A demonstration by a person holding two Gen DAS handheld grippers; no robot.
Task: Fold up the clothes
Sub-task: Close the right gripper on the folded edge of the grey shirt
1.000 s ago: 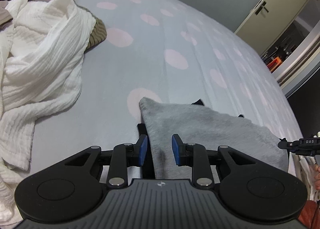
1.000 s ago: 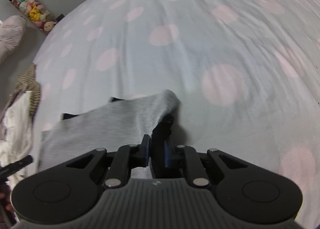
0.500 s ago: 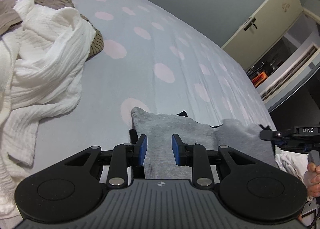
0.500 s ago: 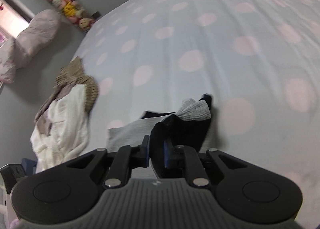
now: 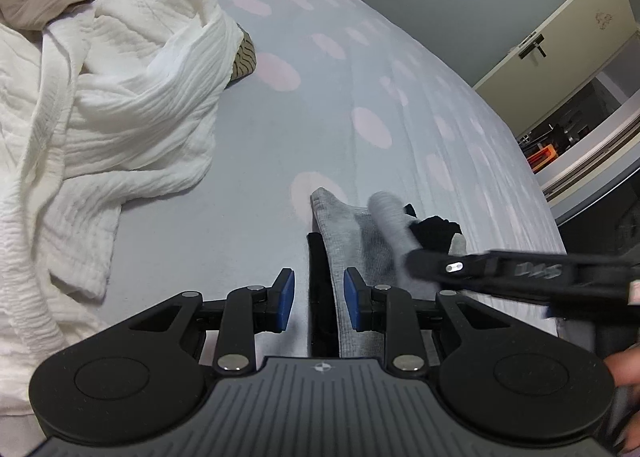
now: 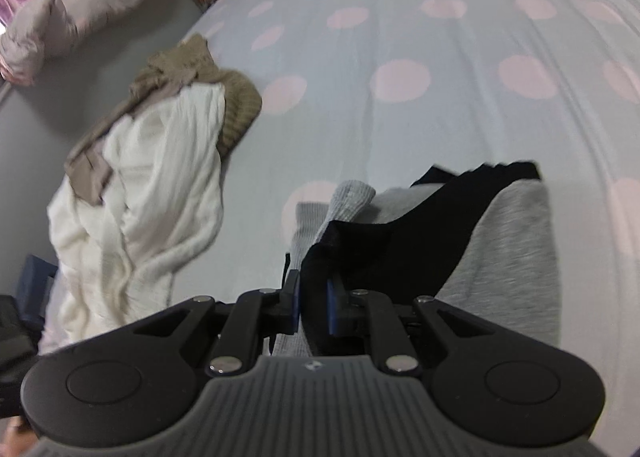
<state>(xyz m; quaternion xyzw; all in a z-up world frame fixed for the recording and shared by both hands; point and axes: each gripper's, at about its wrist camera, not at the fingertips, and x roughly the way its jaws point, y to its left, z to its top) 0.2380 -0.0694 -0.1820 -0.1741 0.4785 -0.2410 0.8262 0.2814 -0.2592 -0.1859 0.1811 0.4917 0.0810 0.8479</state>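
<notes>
Right wrist view: right gripper (image 6: 313, 305) clenched on the garment's (image 6: 508, 257) black-lined edge, now carried across toward the white pile (image 6: 160, 193) | left gripper (image 5: 319, 299) grasps the opposite edge, barely moved | garment on bed (image 6: 400, 137), right of pile | first fold half closed.

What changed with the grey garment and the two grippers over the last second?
The right gripper, clamped on the grey garment's edge, carried it across toward the left gripper, doubling the garment over and exposing its black inside. The left gripper kept its corner almost in place. The white cloth pile on the bed did not change.
</notes>
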